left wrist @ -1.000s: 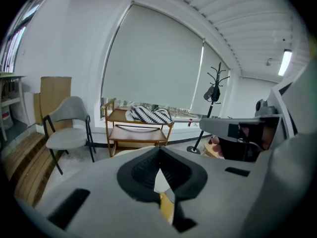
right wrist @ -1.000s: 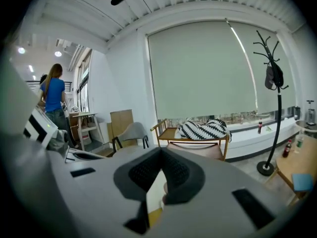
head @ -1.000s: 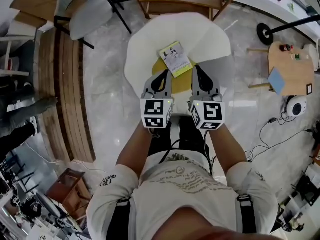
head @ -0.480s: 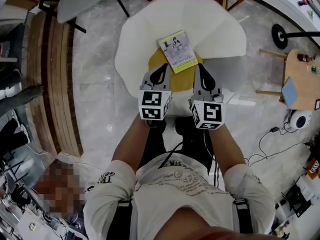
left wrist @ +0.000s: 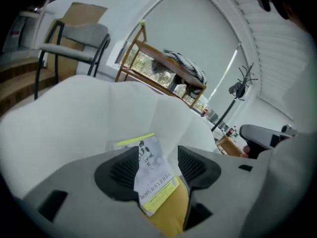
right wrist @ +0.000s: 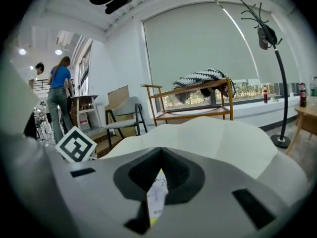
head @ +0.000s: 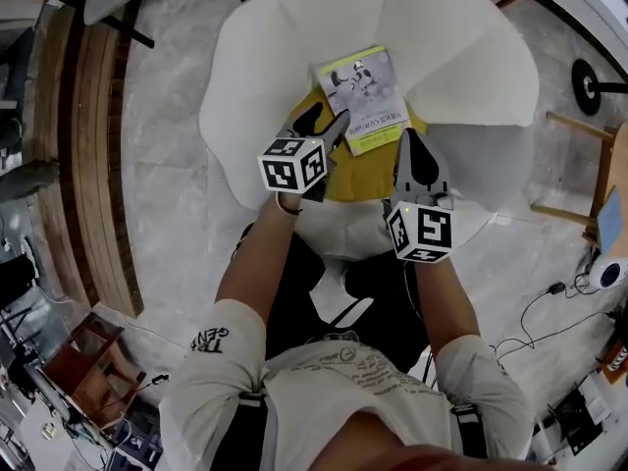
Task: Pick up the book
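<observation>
A white armchair (head: pixel 461 57) is seen with a yellow cushion (head: pixel 365 175) laid on its seat. Far behind, a wooden bench (right wrist: pixel 193 111) is draped with what may be a striped throw (right wrist: pixel 203 78). A coat stand (right wrist: pixel 280 142) is placed at right.

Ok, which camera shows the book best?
The head view: the book lies with nearly its whole cover visible on the yellow cushion. The left gripper view shows it foreshortened, framed between that hand-held gripper's opening jaws. The right gripper view shows only a sliver.
</observation>
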`<state>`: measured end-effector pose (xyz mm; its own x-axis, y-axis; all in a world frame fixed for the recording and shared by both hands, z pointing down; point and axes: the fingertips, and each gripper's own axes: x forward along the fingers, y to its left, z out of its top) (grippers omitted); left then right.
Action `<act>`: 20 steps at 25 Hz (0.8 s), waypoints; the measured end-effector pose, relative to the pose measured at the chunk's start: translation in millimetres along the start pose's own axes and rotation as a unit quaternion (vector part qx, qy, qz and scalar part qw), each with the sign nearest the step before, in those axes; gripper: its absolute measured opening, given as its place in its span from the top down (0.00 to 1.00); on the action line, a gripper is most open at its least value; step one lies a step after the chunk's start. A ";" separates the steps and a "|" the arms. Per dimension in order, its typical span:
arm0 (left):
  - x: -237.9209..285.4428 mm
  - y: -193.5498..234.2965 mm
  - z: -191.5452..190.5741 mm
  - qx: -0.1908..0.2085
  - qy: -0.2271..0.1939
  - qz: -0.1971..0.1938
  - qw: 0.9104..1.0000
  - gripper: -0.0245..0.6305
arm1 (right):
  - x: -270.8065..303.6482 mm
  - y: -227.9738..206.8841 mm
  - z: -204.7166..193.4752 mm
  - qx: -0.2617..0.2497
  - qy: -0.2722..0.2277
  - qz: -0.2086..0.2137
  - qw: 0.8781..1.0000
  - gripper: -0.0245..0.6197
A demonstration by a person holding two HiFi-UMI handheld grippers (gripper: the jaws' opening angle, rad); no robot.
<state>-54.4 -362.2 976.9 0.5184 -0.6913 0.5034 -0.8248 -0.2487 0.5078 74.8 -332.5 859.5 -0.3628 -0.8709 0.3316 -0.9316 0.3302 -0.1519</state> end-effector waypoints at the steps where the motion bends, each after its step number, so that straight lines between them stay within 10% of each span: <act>1: 12.0 15.7 -6.0 -0.018 -0.003 0.007 1.000 0.58 | 5.2 -1.5 -11.7 -0.002 -0.001 0.002 1.000 0.92; 12: 114.2 115.1 -49.6 -0.090 0.036 0.036 0.995 0.57 | 56.1 -24.1 -67.0 -0.005 -0.037 0.007 0.999 0.92; 20: 141.7 110.4 -59.2 -0.079 0.077 -0.019 0.994 0.56 | 72.4 -22.9 -88.3 0.007 -0.038 0.014 0.999 0.92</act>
<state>-58.7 -447.4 1145.7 0.5873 -0.5686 0.5760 -0.7642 -0.1551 0.6260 67.9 -371.0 969.2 -0.3853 -0.8865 0.2563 -0.9206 0.3501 -0.1731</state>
